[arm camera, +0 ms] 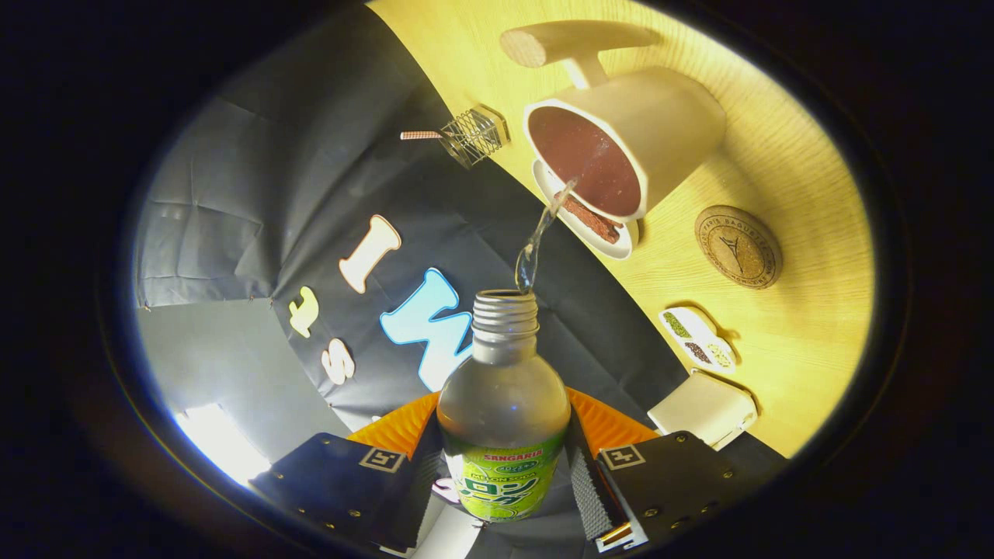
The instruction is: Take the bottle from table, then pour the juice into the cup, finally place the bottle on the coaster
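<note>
My gripper (505, 473) is shut on a clear bottle (503, 404) with a green label and no cap, held between both fingers and tipped over. A thin clear stream (537, 241) runs from the bottle's threaded mouth into the white cup (644, 132), whose inside is brown. The cup has a wooden handle (571, 40) and stands on a small white saucer (582, 225) on the wooden table (808, 334). A round cork coaster (738, 247) lies on the table beside the cup, beyond the fingers.
A small wire basket (475, 136) with a striped stick sits near the table's far edge by the cup. A small white dish (697, 339) with green and brown bits and a white box (703, 407) lie on the table near my fingers.
</note>
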A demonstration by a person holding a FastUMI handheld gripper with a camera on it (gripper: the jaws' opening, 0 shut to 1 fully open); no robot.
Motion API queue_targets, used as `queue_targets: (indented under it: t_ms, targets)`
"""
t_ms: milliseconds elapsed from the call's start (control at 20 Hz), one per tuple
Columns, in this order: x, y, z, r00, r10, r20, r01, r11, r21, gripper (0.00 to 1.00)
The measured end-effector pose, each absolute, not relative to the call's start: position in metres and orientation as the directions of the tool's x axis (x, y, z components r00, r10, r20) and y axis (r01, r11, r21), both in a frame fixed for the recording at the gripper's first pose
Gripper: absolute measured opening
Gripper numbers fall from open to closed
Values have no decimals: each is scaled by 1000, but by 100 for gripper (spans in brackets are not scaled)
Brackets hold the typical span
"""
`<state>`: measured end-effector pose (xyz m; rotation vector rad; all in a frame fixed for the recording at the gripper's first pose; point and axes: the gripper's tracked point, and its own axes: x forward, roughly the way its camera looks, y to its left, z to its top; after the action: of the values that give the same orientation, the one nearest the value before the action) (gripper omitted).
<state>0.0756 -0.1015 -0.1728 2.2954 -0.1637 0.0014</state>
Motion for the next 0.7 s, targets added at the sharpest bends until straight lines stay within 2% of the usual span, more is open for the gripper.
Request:
queue_targets:
  t_ms: [700]
  targets:
    - [75, -98, -174, 989, -139, 48, -131, -684, 718, 76]
